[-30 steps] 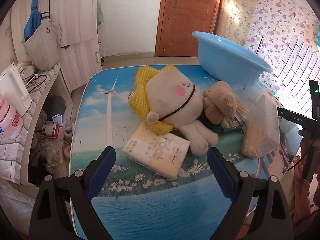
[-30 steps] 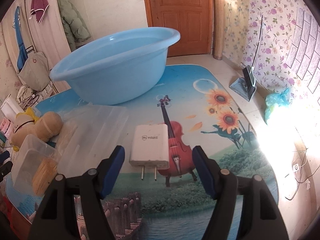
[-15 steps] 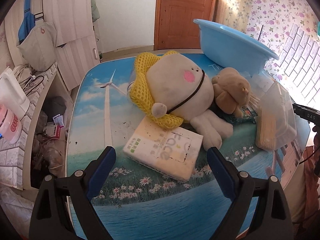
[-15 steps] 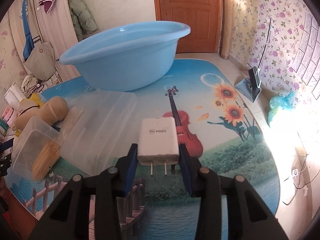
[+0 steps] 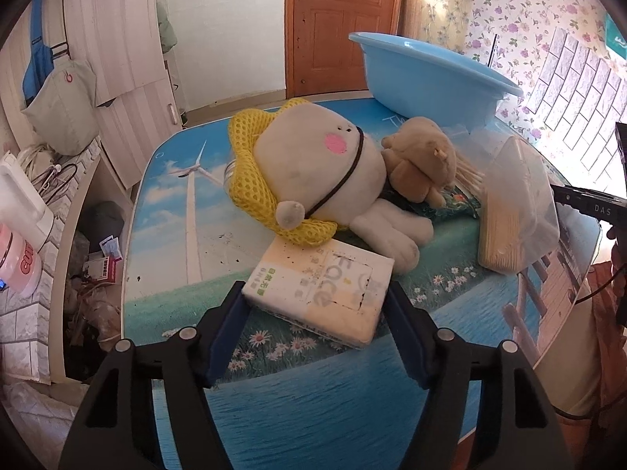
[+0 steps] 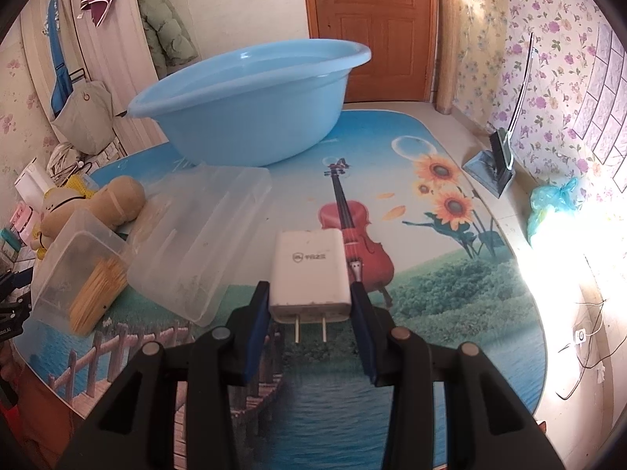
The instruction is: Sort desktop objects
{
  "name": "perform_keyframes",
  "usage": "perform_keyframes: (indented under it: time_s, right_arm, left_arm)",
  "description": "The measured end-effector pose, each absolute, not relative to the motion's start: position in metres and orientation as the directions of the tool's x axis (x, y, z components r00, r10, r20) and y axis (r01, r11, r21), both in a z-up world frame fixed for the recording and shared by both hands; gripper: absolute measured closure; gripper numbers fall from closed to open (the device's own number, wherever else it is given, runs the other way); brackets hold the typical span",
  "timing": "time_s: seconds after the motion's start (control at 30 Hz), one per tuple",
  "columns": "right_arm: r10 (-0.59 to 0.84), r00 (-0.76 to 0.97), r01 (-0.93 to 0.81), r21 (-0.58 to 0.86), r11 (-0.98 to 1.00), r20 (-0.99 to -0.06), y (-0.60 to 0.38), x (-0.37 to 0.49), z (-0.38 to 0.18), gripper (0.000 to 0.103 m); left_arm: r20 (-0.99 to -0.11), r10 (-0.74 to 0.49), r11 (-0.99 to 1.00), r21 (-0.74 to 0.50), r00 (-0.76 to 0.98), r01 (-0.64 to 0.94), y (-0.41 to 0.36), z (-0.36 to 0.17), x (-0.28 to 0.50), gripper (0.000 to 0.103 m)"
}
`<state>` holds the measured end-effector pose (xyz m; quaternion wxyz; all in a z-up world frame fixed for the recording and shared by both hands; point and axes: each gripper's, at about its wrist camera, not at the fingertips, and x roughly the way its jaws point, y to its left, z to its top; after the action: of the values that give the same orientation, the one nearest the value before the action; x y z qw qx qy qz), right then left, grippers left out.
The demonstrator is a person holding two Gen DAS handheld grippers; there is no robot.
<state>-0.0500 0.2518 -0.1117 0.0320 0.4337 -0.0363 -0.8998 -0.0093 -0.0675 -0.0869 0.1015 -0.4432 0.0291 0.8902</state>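
- Left gripper: jaws have just been closing; a second ago they stood wide with the tissue pack lying ahead of them, now both blue pads sit at the pack's two sides, pinching it. Pack lies on the printed tabletop.
- Right gripper: was spread around the white charger plug a second ago; now clamped on its sides, prongs pointing back at the camera.
- Can't tell whether either item is lifted or resting on the table.
- Far corner of the tissue pack is tucked under the white plush toy in the yellow net; a brown plush leans against it.
- Clear box of sticks, tilted, and an empty clear tub sit left of the plug.
- Blue basin behind them at the table's far side.
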Motion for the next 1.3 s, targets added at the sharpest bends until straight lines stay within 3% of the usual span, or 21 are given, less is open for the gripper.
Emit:
perform_keyframes:
  time_s: [0.13,0.23,0.4,0.47,0.73,0.8,1.3]
  right_arm:
    - [-0.105,-0.616,0.043,0.1,-0.994,-0.781,0.251,-0.049,-0.111,0.064]
    - [-0.117,-0.611,0.07,0.094,-0.993,-0.783,0.247,-0.048,-0.112,0.064]
    - [-0.124,-0.618,0.077,0.096,-0.992,-0.776,0.243,-0.045,-0.112,0.063]
    - [-0.118,-0.619,0.073,0.092,-0.993,-0.777,0.243,-0.046,-0.113,0.063]
    - [-0.123,-0.624,0.055,0.114,-0.992,-0.772,0.247,-0.052,-0.112,0.058]
    - [-0.127,-0.627,0.06,0.116,-0.992,-0.768,0.247,-0.052,-0.111,0.064]
    - [-0.166,-0.703,0.099,0.135,-0.986,-0.692,0.247,-0.039,-0.077,0.064]
  left_arm:
    - [-0.804,0.172,-0.967,-0.027,-0.569,-0.254,-0.062,-0.086,-0.006,0.032]
    - [-0.801,0.16,-0.963,0.002,-0.578,-0.269,-0.06,-0.088,-0.008,0.023]
    - [-0.792,0.183,-0.966,-0.034,-0.583,-0.256,-0.063,-0.09,-0.014,0.022]
    - [-0.787,0.192,-0.963,-0.036,-0.587,-0.267,-0.061,-0.089,-0.014,0.032]
    - [-0.758,0.208,-0.964,-0.053,-0.618,-0.259,-0.061,-0.072,-0.01,0.033]
    - [-0.747,0.202,-0.965,-0.04,-0.634,-0.26,-0.059,-0.063,-0.01,0.033]
    - [-0.664,0.258,-0.951,-0.044,-0.702,-0.308,-0.031,-0.01,-0.008,0.036]
